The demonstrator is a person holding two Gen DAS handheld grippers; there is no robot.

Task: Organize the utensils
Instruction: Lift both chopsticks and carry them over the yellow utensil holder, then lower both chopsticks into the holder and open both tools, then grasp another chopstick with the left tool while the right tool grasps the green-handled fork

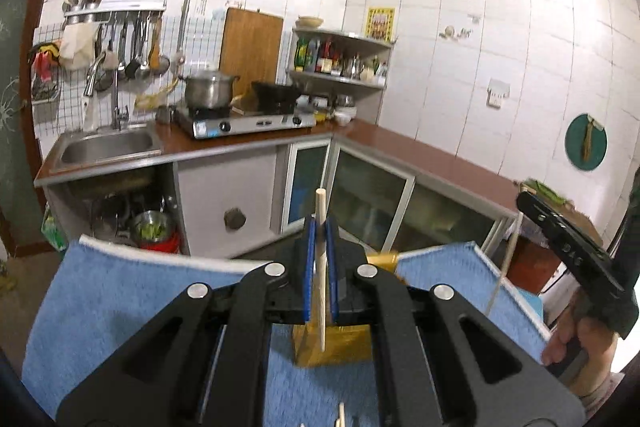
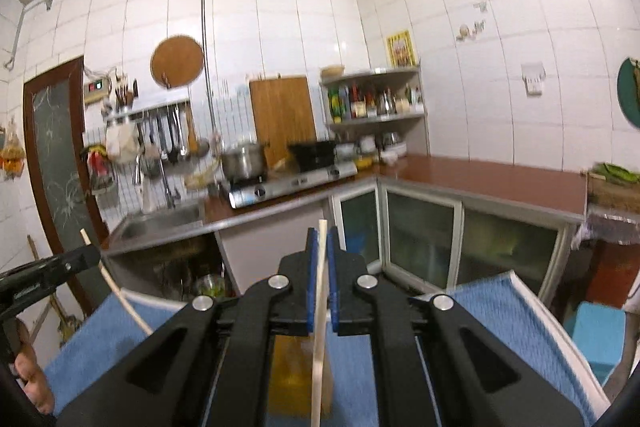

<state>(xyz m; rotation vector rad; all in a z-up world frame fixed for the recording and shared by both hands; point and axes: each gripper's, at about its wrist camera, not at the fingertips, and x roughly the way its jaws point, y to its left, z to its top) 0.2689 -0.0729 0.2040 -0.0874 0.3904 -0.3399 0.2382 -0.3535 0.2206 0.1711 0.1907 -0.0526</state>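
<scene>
My left gripper (image 1: 320, 223) is shut on a pale wooden chopstick (image 1: 321, 291), which stands nearly upright between the blue pads. Its lower end hangs over a yellow-brown box (image 1: 336, 345) on a blue towel (image 1: 120, 299). More chopstick ends (image 1: 341, 415) lie at the bottom edge. My right gripper (image 2: 322, 233) is shut on a second chopstick (image 2: 319, 327), also upright, above the same yellow box (image 2: 286, 375). Each view shows the other gripper at its side: the right gripper (image 1: 524, 199) with its thin stick (image 1: 505, 263), and the left gripper (image 2: 94, 254) with its stick (image 2: 120, 293).
Beyond the towel (image 2: 504, 311) runs an L-shaped brown counter (image 1: 400, 143) with a steel sink (image 1: 106, 147), a gas stove (image 1: 248, 121) bearing a pot (image 1: 208, 89) and a wok, and a corner shelf of bottles (image 1: 340, 61). Glass-front cabinets (image 1: 372, 195) stand below.
</scene>
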